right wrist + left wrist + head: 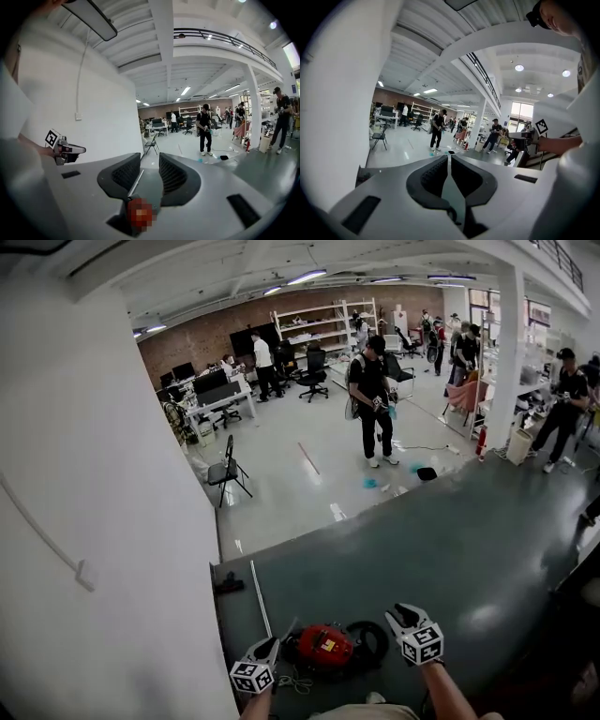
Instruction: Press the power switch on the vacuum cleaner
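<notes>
In the head view a red vacuum cleaner with a black hose coil lies on the dark floor mat, low in the picture. Its power switch cannot be made out. My left gripper hangs just left of it, jaws together with nothing between them. My right gripper hovers to the right of the vacuum cleaner. Its jaws stand apart and empty, and the red body shows below them, partly blurred. Each gripper view shows the other gripper, the right one and the left one.
A big white wall fills the left side. A white tube and a black part lie on the mat beyond the vacuum cleaner. Farther off stand a folding chair, a person, a white column and desks.
</notes>
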`<state>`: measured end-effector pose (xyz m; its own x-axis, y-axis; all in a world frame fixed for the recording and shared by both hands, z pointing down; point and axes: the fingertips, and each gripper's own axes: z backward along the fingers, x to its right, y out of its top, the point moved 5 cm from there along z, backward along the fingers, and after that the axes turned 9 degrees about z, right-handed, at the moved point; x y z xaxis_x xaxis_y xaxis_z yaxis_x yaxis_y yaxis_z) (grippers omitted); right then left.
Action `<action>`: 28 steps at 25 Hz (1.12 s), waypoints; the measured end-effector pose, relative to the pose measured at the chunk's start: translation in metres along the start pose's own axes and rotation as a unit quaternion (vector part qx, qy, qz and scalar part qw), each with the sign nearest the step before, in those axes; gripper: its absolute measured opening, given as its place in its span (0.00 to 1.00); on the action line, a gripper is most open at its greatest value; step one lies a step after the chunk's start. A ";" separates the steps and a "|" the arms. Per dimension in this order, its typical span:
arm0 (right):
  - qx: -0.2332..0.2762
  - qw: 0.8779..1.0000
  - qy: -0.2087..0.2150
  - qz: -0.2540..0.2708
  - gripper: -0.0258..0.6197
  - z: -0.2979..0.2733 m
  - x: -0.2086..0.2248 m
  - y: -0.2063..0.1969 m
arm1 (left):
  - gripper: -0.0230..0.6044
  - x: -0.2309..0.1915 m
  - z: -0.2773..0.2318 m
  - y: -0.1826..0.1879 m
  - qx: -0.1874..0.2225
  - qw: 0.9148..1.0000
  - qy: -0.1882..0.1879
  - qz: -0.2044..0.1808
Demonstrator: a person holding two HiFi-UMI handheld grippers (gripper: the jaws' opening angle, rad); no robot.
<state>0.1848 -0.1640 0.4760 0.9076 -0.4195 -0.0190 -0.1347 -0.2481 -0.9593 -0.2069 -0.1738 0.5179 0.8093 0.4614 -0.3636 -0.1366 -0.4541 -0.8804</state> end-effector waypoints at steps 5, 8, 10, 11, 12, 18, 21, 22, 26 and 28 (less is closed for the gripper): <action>-0.024 0.999 0.027 0.018 0.21 -0.030 -0.052 -0.022 | 0.06 0.024 -0.027 -0.024 -0.037 0.998 -0.046 0.031; -0.041 0.998 0.036 0.023 0.21 -0.044 -0.078 -0.034 | 0.06 0.040 -0.038 -0.038 -0.063 0.995 -0.074 0.022; -0.048 0.998 0.038 0.022 0.21 -0.050 -0.089 -0.040 | 0.06 0.051 -0.044 -0.042 -0.071 0.993 -0.093 0.017; -0.050 0.998 0.038 0.021 0.21 -0.052 -0.093 -0.041 | 0.06 0.057 -0.046 -0.044 -0.075 0.992 -0.102 0.013; -0.051 0.998 0.038 0.019 0.21 -0.053 -0.096 -0.042 | 0.06 0.062 -0.048 -0.044 -0.079 0.991 -0.111 0.008; -0.066 0.997 0.040 0.005 0.21 -0.050 -0.109 -0.058 | 0.06 0.080 -0.057 -0.055 -0.094 0.986 -0.140 -0.002; -0.074 0.996 0.044 0.011 0.21 -0.051 -0.113 -0.064 | 0.06 0.082 -0.063 -0.054 -0.092 0.985 -0.147 -0.007; -0.077 0.996 0.046 0.022 0.20 -0.051 -0.113 -0.065 | 0.06 0.083 -0.066 -0.053 -0.091 0.985 -0.149 -0.007; -0.078 0.994 0.044 0.057 0.07 -0.045 -0.117 -0.061 | 0.06 0.086 -0.067 -0.052 -0.095 0.984 -0.151 -0.006; -0.068 0.995 0.042 0.062 0.06 -0.043 -0.117 -0.057 | 0.06 0.086 -0.065 -0.054 -0.098 0.984 -0.151 -0.005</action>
<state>0.0697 -0.1381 0.5452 0.8455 -0.5235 -0.1052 -0.3003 -0.3035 -0.9043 -0.0929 -0.1591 0.5538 0.6000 0.6584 -0.4545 0.0072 -0.5726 -0.8198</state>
